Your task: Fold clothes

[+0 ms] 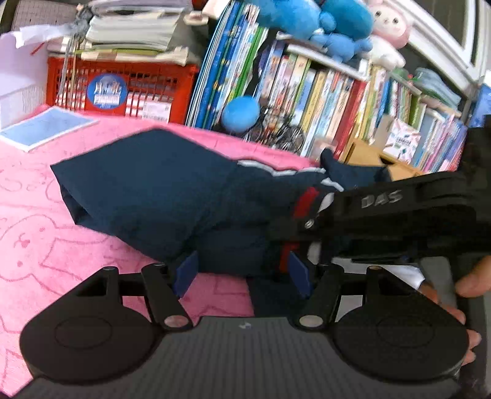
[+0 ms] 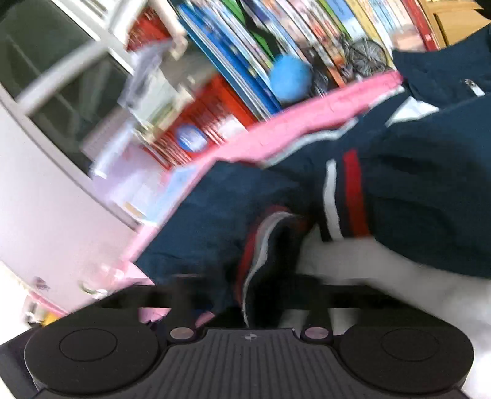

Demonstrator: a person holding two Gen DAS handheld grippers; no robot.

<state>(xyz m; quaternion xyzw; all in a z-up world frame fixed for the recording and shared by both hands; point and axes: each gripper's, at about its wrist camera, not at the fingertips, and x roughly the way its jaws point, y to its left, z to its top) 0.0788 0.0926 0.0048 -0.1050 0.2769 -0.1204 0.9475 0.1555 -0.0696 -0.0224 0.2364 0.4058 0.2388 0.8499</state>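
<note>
A navy jacket [image 1: 147, 190] with white and red stripes lies bunched on a pink blanket [image 1: 36, 233] printed with outline cartoon figures. In the left wrist view, the left gripper [image 1: 242, 273] has its blue-padded fingers [image 1: 185, 273] apart, with a fold of the jacket lying between them; the pads do not appear to press on the cloth. Crossing just beyond its right finger is the right gripper [image 1: 310, 227], a black body with raised letters reading "DAS", its tip buried in the red-striped part of the jacket; part of a hand [image 1: 469, 282] shows at the right edge. Only this view shows what stands beyond the fingers: a red crate [image 1: 122, 89] with a round blue sticker whose writing is too blurred to read, stacked papers on top of it, a long row of books [image 1: 322, 98], blue and pink plush toys [image 1: 337, 21] above, and a blue ball [image 1: 241, 113]. The right wrist view is tilted and blurred by motion. It alone shows the right gripper's own side: a striped hem of the jacket [image 2: 264, 245] runs down between its fingers, which sit close together and seem clamped on it, though they are mostly hidden by cloth. To the right of the fingers lies white fabric [image 2: 383, 270]; to the left, a window frame [image 2: 61, 76].
</note>
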